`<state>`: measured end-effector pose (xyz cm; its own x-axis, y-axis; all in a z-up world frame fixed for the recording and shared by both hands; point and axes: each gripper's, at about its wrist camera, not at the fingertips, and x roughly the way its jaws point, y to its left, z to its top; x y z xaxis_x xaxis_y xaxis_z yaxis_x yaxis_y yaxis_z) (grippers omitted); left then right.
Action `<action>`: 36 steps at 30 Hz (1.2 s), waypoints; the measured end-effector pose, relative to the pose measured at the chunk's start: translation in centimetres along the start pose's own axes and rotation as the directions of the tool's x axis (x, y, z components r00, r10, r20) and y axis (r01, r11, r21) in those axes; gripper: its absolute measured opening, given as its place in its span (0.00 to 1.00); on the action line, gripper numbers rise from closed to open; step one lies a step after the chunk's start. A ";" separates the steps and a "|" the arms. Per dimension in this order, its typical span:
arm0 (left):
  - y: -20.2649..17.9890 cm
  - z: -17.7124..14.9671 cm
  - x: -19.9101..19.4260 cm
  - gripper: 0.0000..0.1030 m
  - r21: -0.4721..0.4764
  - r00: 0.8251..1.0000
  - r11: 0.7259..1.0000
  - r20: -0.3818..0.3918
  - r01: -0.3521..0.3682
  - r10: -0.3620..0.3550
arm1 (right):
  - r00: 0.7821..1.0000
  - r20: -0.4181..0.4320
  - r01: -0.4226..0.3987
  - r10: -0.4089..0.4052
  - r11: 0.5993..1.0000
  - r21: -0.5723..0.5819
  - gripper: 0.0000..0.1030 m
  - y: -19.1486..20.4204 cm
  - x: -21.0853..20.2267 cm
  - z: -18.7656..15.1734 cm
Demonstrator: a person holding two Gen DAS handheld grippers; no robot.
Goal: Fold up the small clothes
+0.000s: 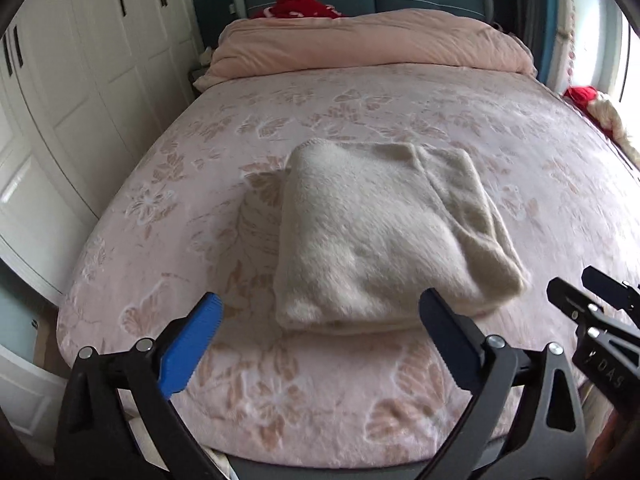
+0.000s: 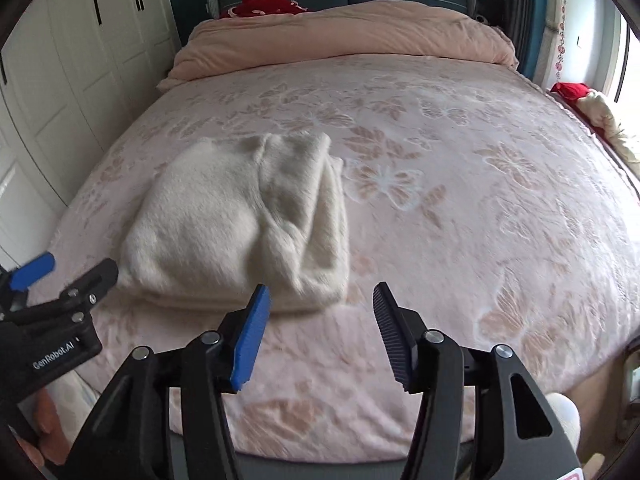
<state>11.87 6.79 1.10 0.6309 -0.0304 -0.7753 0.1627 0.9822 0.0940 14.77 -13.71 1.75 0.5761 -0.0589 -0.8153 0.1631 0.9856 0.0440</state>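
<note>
A cream fuzzy garment (image 1: 388,232) lies folded into a thick rectangle on the pink flowered bed cover (image 1: 240,152). It also shows in the right wrist view (image 2: 240,220). My left gripper (image 1: 320,336) is open and empty, just in front of the garment's near edge. My right gripper (image 2: 320,320) is open and empty, in front of the garment's near right corner. Each gripper shows at the edge of the other's view: the right one (image 1: 592,308) and the left one (image 2: 64,276).
A folded pink duvet (image 1: 368,44) lies across the head of the bed, with a red item (image 1: 304,4) behind it. White wardrobe doors (image 1: 80,60) stand along the left. Red and cream cloth (image 1: 600,108) lies at the bed's right edge.
</note>
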 end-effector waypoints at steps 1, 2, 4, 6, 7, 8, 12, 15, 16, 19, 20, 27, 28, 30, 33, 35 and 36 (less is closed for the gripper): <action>-0.2 -0.4 -0.2 0.94 0.001 1.000 1.000 -0.005 0.005 -0.005 | 1.000 -0.001 0.006 -0.006 1.000 -0.002 0.60 0.0 -0.5 -0.9; -0.6 -0.9 -0.4 0.94 -0.005 1.000 1.000 -0.017 0.016 -0.016 | 1.000 -0.003 0.005 -0.005 1.000 0.000 0.63 -0.2 -0.8 -1.6; -1.0 -1.8 -0.8 0.94 -0.025 0.998 0.998 -0.033 0.052 -0.053 | 1.000 -0.005 -0.010 0.010 1.000 0.010 0.69 -0.3 -1.6 -3.0; -1.5 -2.7 -1.0 0.94 -0.036 0.997 0.997 -0.031 0.068 -0.069 | 1.000 -0.001 -0.005 0.005 1.000 0.003 0.73 0.0 -2.1 -4.1; -1.7 -3.1 -1.1 0.94 -0.035 0.998 0.998 -0.026 0.052 -0.053 | 1.000 0.001 0.007 -0.007 1.000 -0.001 0.73 0.0 -2.2 -4.6; -1.9 -3.6 -1.2 0.94 -0.030 0.999 0.999 -0.019 0.034 -0.034 | 1.000 0.003 0.011 -0.011 1.000 -0.007 0.73 0.1 -2.2 -5.0; -2.0 -5.2 -1.3 0.94 -0.051 0.999 0.998 -0.026 0.026 -0.027 | 1.000 0.011 0.030 -0.029 0.999 -0.012 0.74 0.2 -2.4 -5.9; -1.9 -6.2 -1.5 0.94 -0.066 1.000 0.998 -0.023 0.016 -0.017 | 0.999 0.001 0.033 -0.033 0.999 -0.010 0.75 0.2 -2.4 -6.4; -1.9 -6.4 -1.4 0.94 -0.062 1.000 0.998 -0.022 0.010 -0.011 | 0.999 -0.005 0.032 -0.032 0.999 -0.008 0.75 0.2 -2.3 -6.5; -2.2 -7.1 -1.3 0.94 -0.045 1.000 0.999 -0.026 -0.010 0.008 | 0.999 -0.010 0.039 -0.039 0.999 -0.011 0.75 0.5 -2.3 -7.1; -2.2 -7.3 -1.2 0.94 -0.038 0.999 0.999 -0.027 -0.020 0.019 | 0.999 -0.011 0.041 -0.041 0.999 -0.017 0.75 0.7 -2.3 -7.3; -2.2 -8.3 -1.0 0.94 -0.040 0.998 0.998 -0.038 -0.045 0.044 | 0.998 -0.024 0.055 -0.055 0.998 -0.022 0.75 1.3 -2.1 -8.2; -2.2 -8.4 -1.0 0.94 -0.040 0.998 0.998 -0.037 -0.046 0.045 | 0.998 -0.022 0.058 -0.058 0.998 -0.021 0.75 1.3 -2.1 -8.3; -2.2 -8.5 -1.0 0.94 -0.038 0.998 0.998 -0.030 -0.053 0.052 | 0.998 -0.018 0.062 -0.062 0.998 -0.017 0.75 1.4 -2.2 -8.4; -2.4 -8.6 -1.1 0.94 -0.040 0.998 0.997 -0.023 -0.066 0.066 | 0.998 -0.015 0.066 -0.066 0.998 -0.003 0.75 1.5 -2.2 -8.6; -2.3 -8.6 -1.1 0.94 -0.052 0.998 0.997 -0.027 -0.063 0.062 | 0.998 -0.009 0.065 -0.065 0.998 0.007 0.75 1.4 -2.2 -8.6; -2.2 -8.6 -1.1 0.94 -0.059 0.998 0.997 -0.031 -0.059 0.057 | 0.998 -0.004 0.065 -0.065 0.998 0.011 0.75 1.4 -2.3 -8.7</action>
<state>4.31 6.28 -3.63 0.6152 0.0312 -0.7878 0.0803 0.9915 0.1020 6.75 -10.78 -1.33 0.5612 -0.1219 -0.8187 0.2088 0.9780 -0.0025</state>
